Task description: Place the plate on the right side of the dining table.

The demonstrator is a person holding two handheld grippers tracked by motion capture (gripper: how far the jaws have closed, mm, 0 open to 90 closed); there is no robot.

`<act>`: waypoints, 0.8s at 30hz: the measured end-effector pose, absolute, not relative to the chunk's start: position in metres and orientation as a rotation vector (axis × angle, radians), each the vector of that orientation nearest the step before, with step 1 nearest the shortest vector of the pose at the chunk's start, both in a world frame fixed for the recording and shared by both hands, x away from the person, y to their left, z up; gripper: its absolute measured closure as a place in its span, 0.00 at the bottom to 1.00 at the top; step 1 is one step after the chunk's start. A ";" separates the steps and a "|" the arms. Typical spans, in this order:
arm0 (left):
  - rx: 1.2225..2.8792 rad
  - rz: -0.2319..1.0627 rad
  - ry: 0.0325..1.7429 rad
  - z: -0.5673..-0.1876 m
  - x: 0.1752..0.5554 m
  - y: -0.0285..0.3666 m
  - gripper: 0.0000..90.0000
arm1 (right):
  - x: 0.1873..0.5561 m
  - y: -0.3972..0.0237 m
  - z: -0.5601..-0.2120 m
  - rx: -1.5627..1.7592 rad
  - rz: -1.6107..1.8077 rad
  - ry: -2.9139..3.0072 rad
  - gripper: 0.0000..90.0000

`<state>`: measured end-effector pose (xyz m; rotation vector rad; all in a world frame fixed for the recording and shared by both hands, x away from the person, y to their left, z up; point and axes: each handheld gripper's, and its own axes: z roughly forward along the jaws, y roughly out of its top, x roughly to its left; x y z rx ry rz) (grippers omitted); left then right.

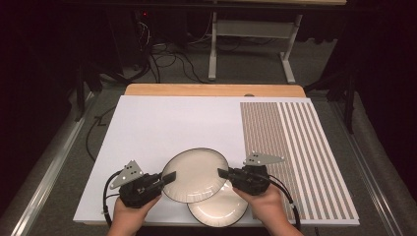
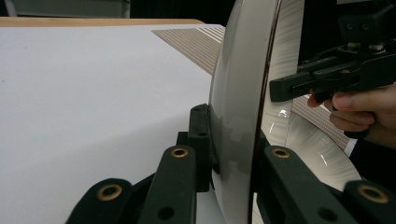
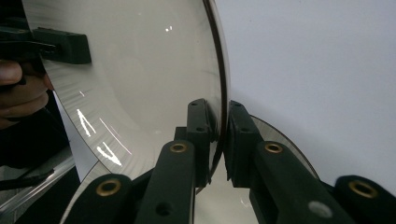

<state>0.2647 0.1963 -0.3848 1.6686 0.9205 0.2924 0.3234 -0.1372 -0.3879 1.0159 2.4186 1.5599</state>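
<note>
The left hand-held gripper (image 1: 168,178) is grasping the left rim of a round cream ceramic plate with a dark edge line (image 1: 195,175), and the right hand-held gripper (image 1: 223,173) is grasping the opposite rim. In the left gripper view, the two black jaws are clenching the plate's edge (image 2: 236,116) from both faces; in the right gripper view the jaws are likewise pinching the rim (image 3: 140,79). Gripping at two opposed points is balancing the load, so the plate is less likely to tip or twist out of either grip.

The held plate is sitting above the near centre of the white board (image 1: 162,123) covering the desk, apparently raised off it. It is overlapping a second round cream plate (image 1: 221,209), which is lying flat on the board at its near edge. The gripper views suggest a gap between the two plates, though contact at the overlap cannot be ruled out.

A panel of brown and white stripes (image 1: 295,152) is occupying the right portion of the board, clear of both plates. The person's hands (image 1: 133,211) are entering from the near edge.
</note>
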 end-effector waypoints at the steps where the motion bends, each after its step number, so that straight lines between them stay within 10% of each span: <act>1: 1.668 0.295 0.916 -0.385 0.264 0.196 0.90 | 0.323 -0.138 -0.387 1.009 1.560 2.419 0.94; 24: 1.638 0.304 0.866 -0.378 0.269 0.186 0.89 | 0.315 -0.152 -0.367 0.958 1.564 2.347 0.95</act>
